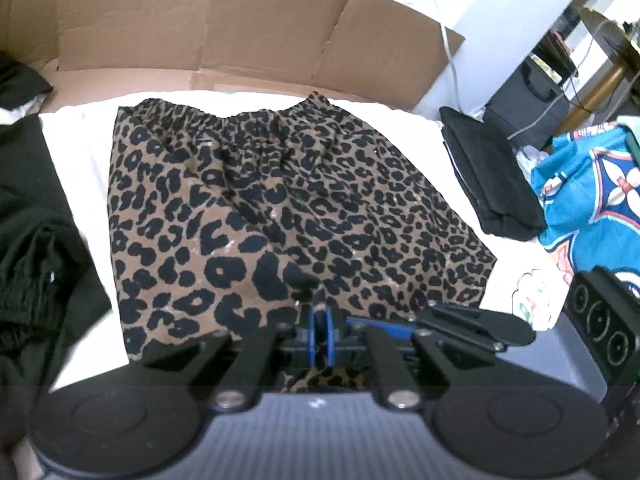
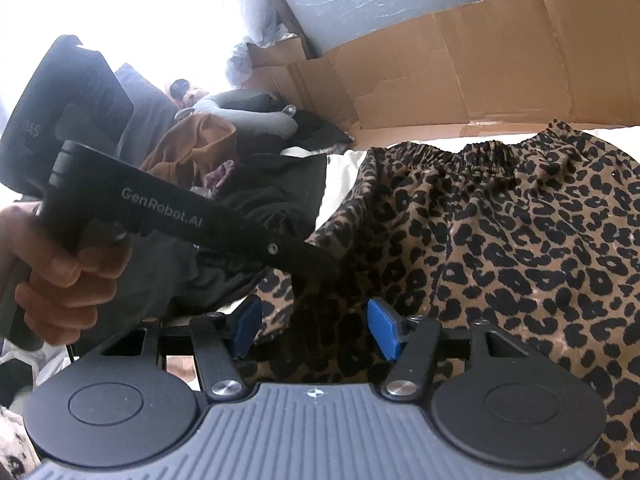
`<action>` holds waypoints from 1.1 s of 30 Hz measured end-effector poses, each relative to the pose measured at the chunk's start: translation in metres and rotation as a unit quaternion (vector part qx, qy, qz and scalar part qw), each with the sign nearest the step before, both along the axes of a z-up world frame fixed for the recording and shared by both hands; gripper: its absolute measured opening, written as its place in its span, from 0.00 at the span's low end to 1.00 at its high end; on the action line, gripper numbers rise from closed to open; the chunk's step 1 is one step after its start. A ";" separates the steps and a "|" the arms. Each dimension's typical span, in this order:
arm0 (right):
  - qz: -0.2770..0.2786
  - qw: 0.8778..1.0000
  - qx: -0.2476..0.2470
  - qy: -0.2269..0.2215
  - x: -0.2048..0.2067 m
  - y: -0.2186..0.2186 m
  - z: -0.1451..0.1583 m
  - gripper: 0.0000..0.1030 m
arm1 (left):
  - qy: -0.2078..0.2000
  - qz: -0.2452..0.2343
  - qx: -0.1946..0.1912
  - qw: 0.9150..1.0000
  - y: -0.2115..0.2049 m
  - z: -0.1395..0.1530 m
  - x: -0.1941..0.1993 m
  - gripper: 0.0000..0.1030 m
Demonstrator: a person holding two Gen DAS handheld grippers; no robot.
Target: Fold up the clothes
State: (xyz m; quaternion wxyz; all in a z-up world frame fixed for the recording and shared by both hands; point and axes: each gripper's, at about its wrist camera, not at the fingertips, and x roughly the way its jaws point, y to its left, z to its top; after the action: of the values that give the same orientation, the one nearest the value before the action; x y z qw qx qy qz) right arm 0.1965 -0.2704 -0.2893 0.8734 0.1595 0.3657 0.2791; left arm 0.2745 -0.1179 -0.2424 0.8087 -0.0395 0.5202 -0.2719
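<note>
A leopard-print garment (image 1: 280,200) with an elastic waistband (image 1: 224,116) lies flat on a white sheet (image 1: 76,160), waistband at the far side. My left gripper (image 1: 321,322) is at the near hem, its blue fingers pressed together on a pinch of the leopard fabric. In the right wrist view the same garment (image 2: 500,240) fills the right half. My right gripper (image 2: 316,330) stands open over the near left corner, with fabric lying between its blue pads (image 2: 384,330). A hand (image 2: 60,272) holds the left gripper's black handle there.
A flattened cardboard box (image 1: 240,20) lines the far side. A folded black garment (image 1: 492,184) and a blue patterned cloth (image 1: 588,192) lie to the right. Dark clothes (image 1: 32,220) are heaped to the left, with a brown garment (image 2: 192,144) behind them.
</note>
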 end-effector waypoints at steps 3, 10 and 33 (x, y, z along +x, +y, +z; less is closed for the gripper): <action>-0.004 1.000 0.004 0.000 0.002 0.000 0.000 0.60 | 0.003 -0.004 0.002 1.000 -0.003 0.000 -0.001 0.06; -0.012 1.000 0.013 0.000 0.006 0.001 -0.001 0.52 | 0.013 -0.007 -0.020 1.000 -0.009 0.006 -0.001 0.06; -0.111 0.993 0.029 0.001 0.013 -0.039 -0.004 0.01 | -0.029 -0.024 -0.033 0.999 -0.045 0.035 -0.003 0.33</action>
State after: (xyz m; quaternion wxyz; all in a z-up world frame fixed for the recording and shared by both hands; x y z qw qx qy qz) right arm 0.2095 -0.3094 -0.2934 0.8936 0.2248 0.3384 0.1907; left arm 0.2710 -0.1632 -0.2069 0.8149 -0.0461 0.4882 -0.3091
